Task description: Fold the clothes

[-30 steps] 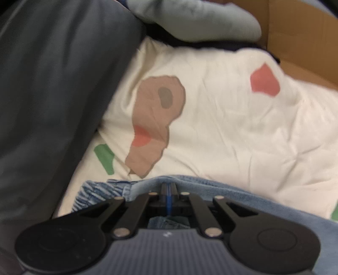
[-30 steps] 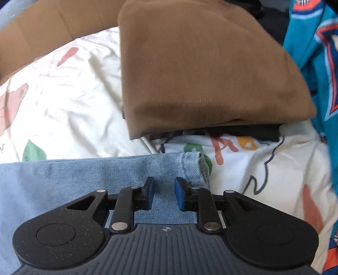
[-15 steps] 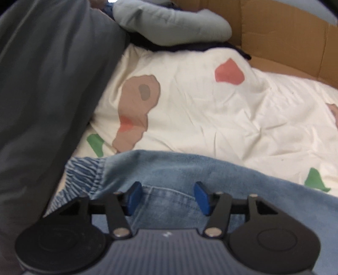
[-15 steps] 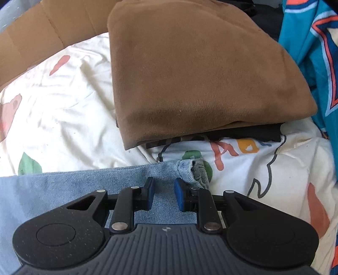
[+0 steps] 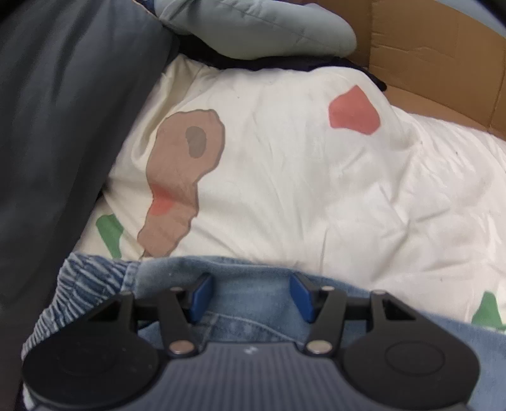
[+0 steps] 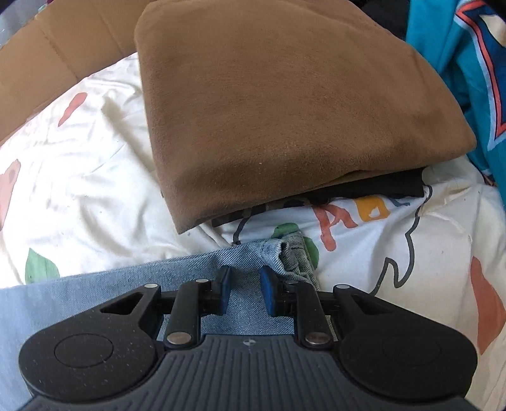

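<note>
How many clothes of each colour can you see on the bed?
Blue denim: 1, the jeans
Brown: 1, the folded brown garment
Black: 1, the black garment under the brown one
Teal: 1, the teal patterned garment
Dark grey: 1, the dark grey garment
Pale grey-blue: 1, the pale garment
Total: 6

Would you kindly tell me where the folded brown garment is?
In the right wrist view, the folded brown garment lies upper centre on a black garment, beyond the jeans.
</note>
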